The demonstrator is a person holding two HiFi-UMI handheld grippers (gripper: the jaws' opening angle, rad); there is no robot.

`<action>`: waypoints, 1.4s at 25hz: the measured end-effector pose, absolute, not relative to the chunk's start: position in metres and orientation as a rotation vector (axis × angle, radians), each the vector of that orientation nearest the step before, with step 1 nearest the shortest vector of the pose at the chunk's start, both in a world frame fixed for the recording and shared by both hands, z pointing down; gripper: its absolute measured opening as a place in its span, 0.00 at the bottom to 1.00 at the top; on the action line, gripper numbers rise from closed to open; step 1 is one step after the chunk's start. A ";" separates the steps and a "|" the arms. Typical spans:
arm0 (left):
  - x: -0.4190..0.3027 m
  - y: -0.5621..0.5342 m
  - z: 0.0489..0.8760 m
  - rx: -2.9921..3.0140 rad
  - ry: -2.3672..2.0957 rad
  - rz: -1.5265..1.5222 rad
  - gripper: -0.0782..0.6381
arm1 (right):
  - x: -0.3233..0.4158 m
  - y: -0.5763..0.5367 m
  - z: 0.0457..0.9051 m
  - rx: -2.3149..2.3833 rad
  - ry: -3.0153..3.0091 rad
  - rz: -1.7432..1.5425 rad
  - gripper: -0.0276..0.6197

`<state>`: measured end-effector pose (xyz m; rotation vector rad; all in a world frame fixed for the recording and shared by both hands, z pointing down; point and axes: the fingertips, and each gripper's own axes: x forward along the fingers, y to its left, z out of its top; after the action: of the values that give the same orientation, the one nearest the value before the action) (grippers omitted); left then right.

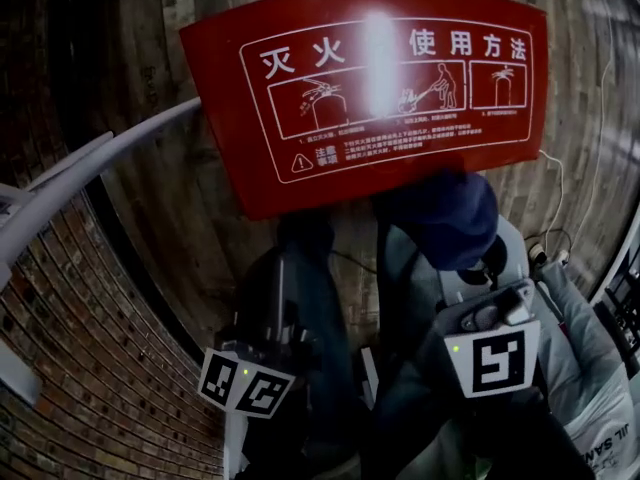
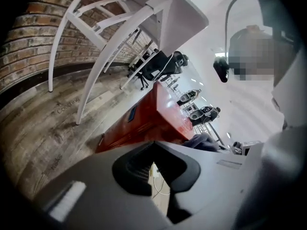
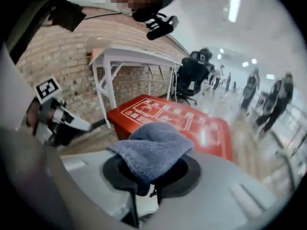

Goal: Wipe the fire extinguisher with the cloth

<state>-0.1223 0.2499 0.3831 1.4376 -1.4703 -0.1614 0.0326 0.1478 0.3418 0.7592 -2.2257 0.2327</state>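
Red fills the far middle of the head view: the lid of the fire extinguisher box (image 1: 400, 158), printed with white instruction drawings and marked by a bright glare spot. Just in front of it, on the right, a dark blue cloth (image 1: 445, 218) bulges from the right hand-held gripper (image 1: 470, 268). The left hand-held gripper (image 1: 290, 268) hangs beside it, to the left, over the wooden floor (image 1: 160, 68). A white bench (image 1: 90, 168) stands at the left against a brick wall (image 1: 90, 368).

In the left gripper view, the left hand-held gripper (image 2: 153, 150) has its dark pads drawn together at the tips, with nothing between them. A white cable (image 2: 156, 176) on the floor shows through the slit below. The fire extinguisher box (image 2: 153, 114) lies beyond the jaws, the cloth (image 2: 204, 142) peeks in at its near right, and the white bench (image 2: 120, 23) rises at the far left.

In the right gripper view, the right hand-held gripper (image 3: 148, 176) is clamped on the cloth (image 3: 153, 150), which folds up and forward out of the jaws. The fire extinguisher box (image 3: 192, 123) sits just beyond, and I cannot tell whether the cloth touches it. The white bench (image 3: 129, 61) and a black office chair (image 3: 192, 75) stand farther off.
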 end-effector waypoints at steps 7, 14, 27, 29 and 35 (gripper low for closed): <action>-0.134 0.224 0.346 1.521 -1.513 -0.177 0.11 | -0.005 0.079 0.327 0.570 -2.115 -0.260 0.17; -0.149 0.216 0.332 1.560 -1.565 -0.141 0.11 | -0.078 0.116 0.325 0.378 -2.324 -0.161 0.48; -0.109 0.142 0.290 1.728 -1.482 -0.296 0.33 | -0.058 0.089 0.314 0.324 -2.309 -0.171 0.19; -0.108 0.140 0.296 1.712 -1.500 -0.267 0.33 | -0.049 0.102 0.327 0.204 -2.215 -0.200 0.21; -0.099 0.120 0.299 1.780 -1.507 -0.141 0.40 | -0.016 0.116 0.322 0.186 -2.159 -0.202 0.40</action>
<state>-0.0989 0.1203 0.2994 1.7801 -1.5067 -0.1408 -0.0159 0.1164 0.3220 0.1856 -2.1589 -0.2023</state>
